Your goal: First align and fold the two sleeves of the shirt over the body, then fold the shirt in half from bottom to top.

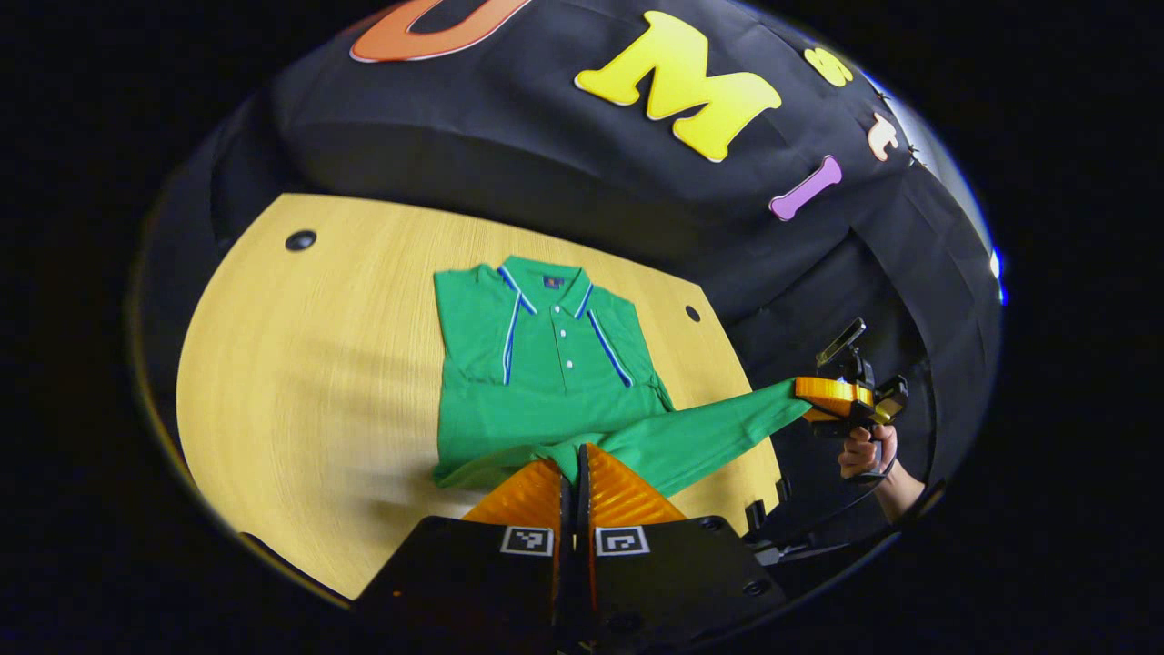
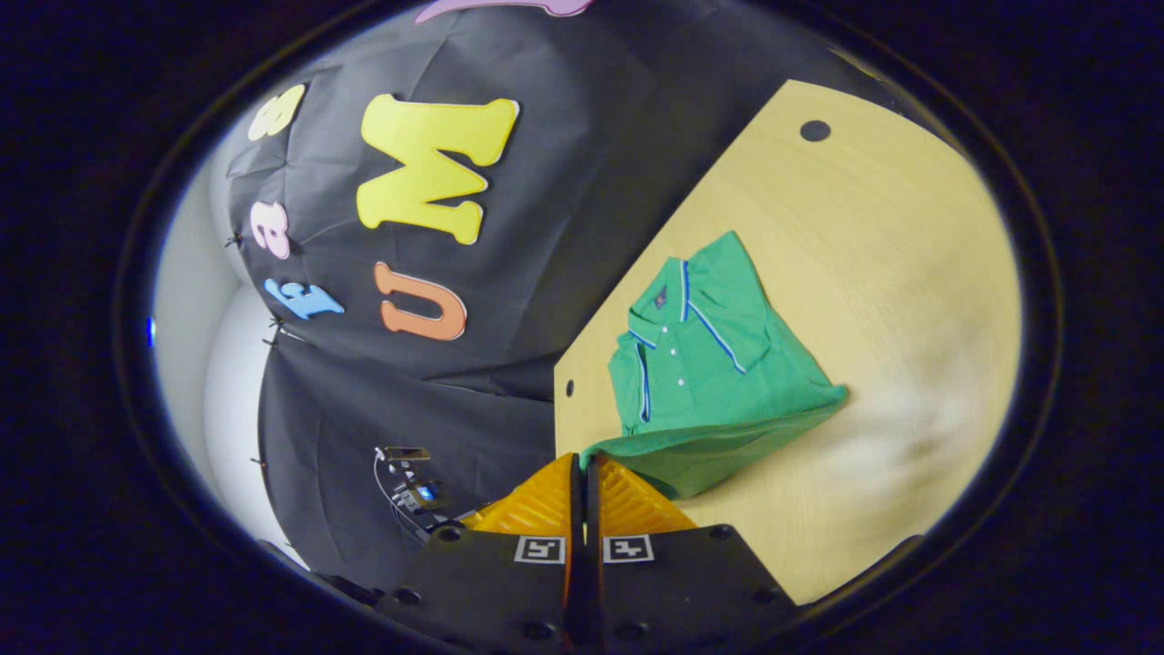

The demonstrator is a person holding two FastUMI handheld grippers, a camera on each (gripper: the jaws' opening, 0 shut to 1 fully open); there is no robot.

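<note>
Left gripper view: green polo shirt (image 1: 546, 364) sits mid-frame on the light wood table (image 1: 300, 382), collar toward the top of the frame, both sleeves folded in over the body. White/blue piping runs down each side of the chest and three white buttons show on the placket. Small dark label (image 1: 553, 282) inside the collar, too small to read.

Left gripper (image 1: 573, 464) at bottom centre: fingers pressed together with the shirt's hem edge pinched between them, so jaws closed on fabric. Hem is lifted off the table and stretched as a taut band from there toward the right of the frame.

Right gripper (image 1: 805, 400) at mid-right, off the table's edge, clamped on the other hem corner; a hand (image 1: 868, 450) holds its grip below. Two square black-and-white fiducial markers (image 1: 527, 540) on the left gripper body; pattern only, no text.

Right gripper view: shirt (image 2: 718, 364) sits right of centre, rotated, collar toward the upper left. Right gripper (image 2: 580, 473) at bottom centre, fingers together on the hem, fabric running up from the tips to the right. Hem hangs as a raised fold above the table (image 2: 891, 273).

Two dark round holes in the tabletop: one (image 1: 300, 240) upper left in the left gripper view, one (image 1: 693, 313) just right of the shirt.

No readable brand or writing on the shirt.
</note>
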